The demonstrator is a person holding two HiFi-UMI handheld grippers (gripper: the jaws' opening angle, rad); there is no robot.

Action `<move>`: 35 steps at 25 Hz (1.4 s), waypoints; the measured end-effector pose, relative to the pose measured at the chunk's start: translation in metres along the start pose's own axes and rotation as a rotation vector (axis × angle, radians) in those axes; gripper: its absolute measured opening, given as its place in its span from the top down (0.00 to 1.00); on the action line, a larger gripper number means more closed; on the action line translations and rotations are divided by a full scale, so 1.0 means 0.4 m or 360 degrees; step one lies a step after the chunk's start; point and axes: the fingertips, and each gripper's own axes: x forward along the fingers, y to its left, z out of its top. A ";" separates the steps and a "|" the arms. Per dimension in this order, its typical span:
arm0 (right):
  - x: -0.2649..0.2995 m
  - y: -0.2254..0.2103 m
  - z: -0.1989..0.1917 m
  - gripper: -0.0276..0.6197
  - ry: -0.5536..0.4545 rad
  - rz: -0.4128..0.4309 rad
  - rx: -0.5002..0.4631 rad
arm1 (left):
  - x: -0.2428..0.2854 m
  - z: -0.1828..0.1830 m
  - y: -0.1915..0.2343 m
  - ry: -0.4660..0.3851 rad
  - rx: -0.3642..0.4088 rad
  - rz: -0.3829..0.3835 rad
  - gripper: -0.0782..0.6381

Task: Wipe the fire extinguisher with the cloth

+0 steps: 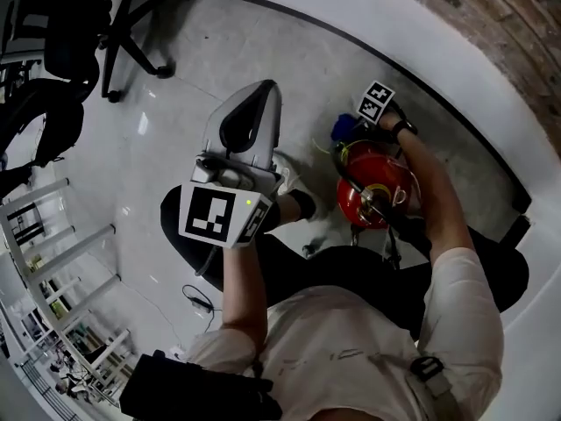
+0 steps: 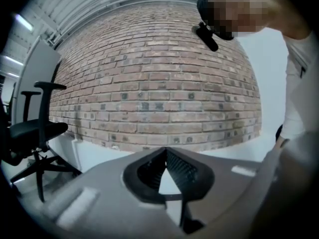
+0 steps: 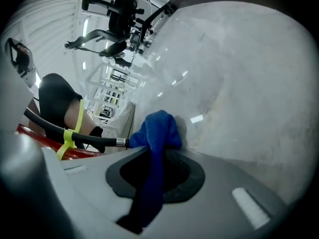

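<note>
**Jaws clamped on cloth beside red fire extinguisher**

The jaws of the right gripper were closed on the blue cloth. Its bunched end stood out past the jaw tips, and a strip trailed back between the jaws. In the right gripper view, the bunch lay just beside the metal end of the extinguisher's black hose, which carried a yellow tie. Whether cloth and metal touched could not be told.

The jaws of the left gripper were together at their tips with nothing between them, pointing toward a brick wall. In the head view that gripper was held to the left of the extinguisher and clear of it, above the person's pale shoe.

The extinguisher stood upright on the pale grey floor in front of the person, seen from above. The right gripper and the cloth were at its far side. A black office chair stood well apart, at the upper left of the head view.
</note>
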 end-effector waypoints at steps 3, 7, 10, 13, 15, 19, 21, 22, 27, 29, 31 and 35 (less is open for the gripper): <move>-0.014 -0.009 0.001 0.86 -0.0105 -0.0114 -0.0011 | -0.005 -0.004 -0.023 0.0010 0.0025 -0.0014 0.89; -0.153 -0.015 -0.017 0.86 -0.0319 -0.0429 0.0017 | -0.022 0.028 -0.079 -0.0041 0.0050 -0.0097 0.89; -0.370 0.065 0.007 0.86 -0.0881 -0.0559 0.0082 | -0.049 0.054 -0.115 -0.0095 0.0039 -0.0150 0.89; -0.604 0.196 -0.014 0.86 -0.1411 -0.0756 0.0034 | -0.084 0.086 -0.169 -0.0159 0.0041 -0.0232 0.89; -0.718 0.307 -0.051 0.86 -0.1664 -0.0889 -0.0047 | -0.119 0.109 -0.205 -0.0196 0.0060 -0.0290 0.89; -0.867 0.555 -0.132 0.87 -0.2023 -0.1189 -0.0275 | -0.215 0.138 -0.270 -0.0246 0.0089 -0.0382 0.89; -0.901 0.673 -0.178 0.87 -0.2140 -0.1356 -0.0344 | -0.275 0.140 -0.301 -0.0261 0.0107 -0.0415 0.89; -0.912 0.732 -0.205 0.87 -0.2186 -0.1442 -0.0360 | -0.304 0.139 -0.315 -0.0269 0.0111 -0.0430 0.89; -0.917 1.072 -0.310 0.86 -0.2479 -0.1771 -0.0452 | -0.458 0.144 -0.359 -0.0336 0.0106 -0.0481 0.89; -0.877 1.211 -0.347 0.86 -0.2647 -0.1875 -0.0522 | -0.535 0.128 -0.378 -0.0335 0.0099 -0.0508 0.89; -0.803 1.325 -0.376 0.85 -0.2746 -0.1952 -0.0563 | -0.622 0.108 -0.400 -0.0327 0.0102 -0.0531 0.89; -0.591 1.488 -0.416 0.85 -0.2691 -0.2064 -0.0531 | -0.806 0.080 -0.446 -0.0326 0.0111 -0.0592 0.89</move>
